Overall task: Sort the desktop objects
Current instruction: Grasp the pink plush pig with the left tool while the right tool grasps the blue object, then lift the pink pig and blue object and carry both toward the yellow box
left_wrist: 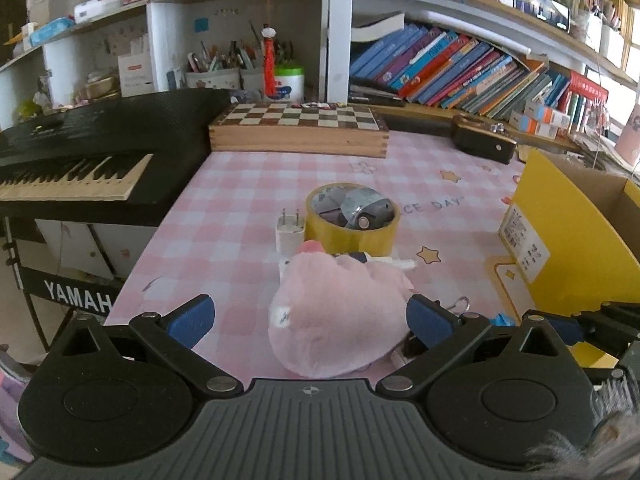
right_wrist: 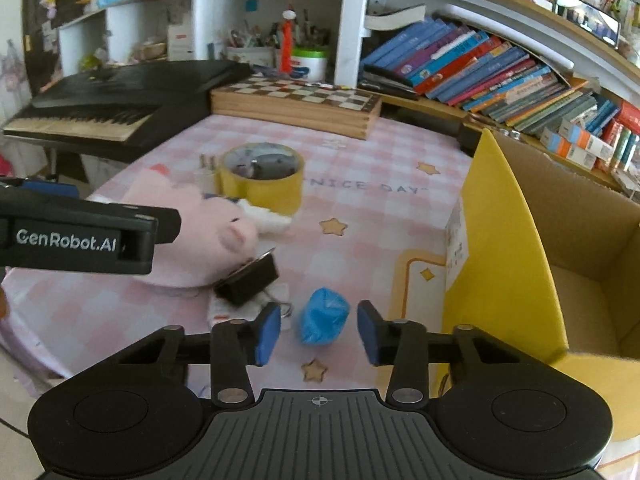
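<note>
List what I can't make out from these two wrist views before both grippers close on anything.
- Left wrist view: the pink plush pig hides the items behind it; only a white pen tip shows.
- Left wrist view: objects inside the yellow tape roll are half hidden by its wall.
- Right wrist view: the left gripper's finger covers the plush's rear.
- Right wrist view: the cardboard box floor is cut off by the edge.

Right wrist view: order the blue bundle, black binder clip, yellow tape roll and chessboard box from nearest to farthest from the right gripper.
From the right gripper:
1. Blue bundle, between the fingers, untouched.
2. Black binder clip, just left, against the pink plush.
3. Yellow tape roll, mid-table, left of centre.
4. Chessboard box, at the table's far edge.
</note>
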Demonstrator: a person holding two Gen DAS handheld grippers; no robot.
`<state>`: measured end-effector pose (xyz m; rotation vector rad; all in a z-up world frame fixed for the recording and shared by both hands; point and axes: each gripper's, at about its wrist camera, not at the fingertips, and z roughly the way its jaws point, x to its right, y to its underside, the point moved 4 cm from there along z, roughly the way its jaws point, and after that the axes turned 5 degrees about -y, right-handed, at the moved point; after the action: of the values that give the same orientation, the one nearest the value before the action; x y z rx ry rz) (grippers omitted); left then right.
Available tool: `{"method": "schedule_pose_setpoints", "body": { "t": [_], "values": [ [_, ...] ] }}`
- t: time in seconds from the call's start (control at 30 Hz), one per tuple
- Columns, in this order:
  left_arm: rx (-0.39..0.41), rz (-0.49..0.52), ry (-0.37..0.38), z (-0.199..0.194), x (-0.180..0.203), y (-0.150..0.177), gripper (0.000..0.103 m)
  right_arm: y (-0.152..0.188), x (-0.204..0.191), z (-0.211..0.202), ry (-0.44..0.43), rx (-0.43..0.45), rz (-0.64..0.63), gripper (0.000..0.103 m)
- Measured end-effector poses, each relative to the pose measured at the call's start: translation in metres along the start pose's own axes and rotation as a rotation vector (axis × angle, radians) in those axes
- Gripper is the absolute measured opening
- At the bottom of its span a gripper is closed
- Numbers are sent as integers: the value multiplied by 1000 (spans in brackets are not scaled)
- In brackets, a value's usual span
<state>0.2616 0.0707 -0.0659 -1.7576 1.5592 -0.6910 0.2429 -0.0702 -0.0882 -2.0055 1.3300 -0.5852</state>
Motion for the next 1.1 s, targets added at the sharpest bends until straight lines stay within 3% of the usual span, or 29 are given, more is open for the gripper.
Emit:
{"method": "schedule_pose_setpoints", "body": {
  "t": [0.13, 0.37, 0.57, 0.7, 0.8, 1.1],
  "values": [
    [-18, 21, 10, 13, 6, -1, 103, -1, 7, 14, -17, -33, 44, 37],
    [-45, 49, 26, 32, 15, 3, 102, -4, 11, 24, -58, -47, 80, 26],
    [-72, 32, 36, 43, 19, 10, 100, -2, 10, 28, -72, -65, 80, 25],
    [-72, 3, 60, 46, 18, 12, 88, -2, 10, 28, -75, -61, 80, 25],
    [-69, -5, 67, 43, 16, 9, 77, -4, 11, 22, -85, -47, 81, 24],
    [41, -151, 96, -12, -12, -12, 74, -24, 12, -20, -100, 71, 64, 24]
  ]
}}
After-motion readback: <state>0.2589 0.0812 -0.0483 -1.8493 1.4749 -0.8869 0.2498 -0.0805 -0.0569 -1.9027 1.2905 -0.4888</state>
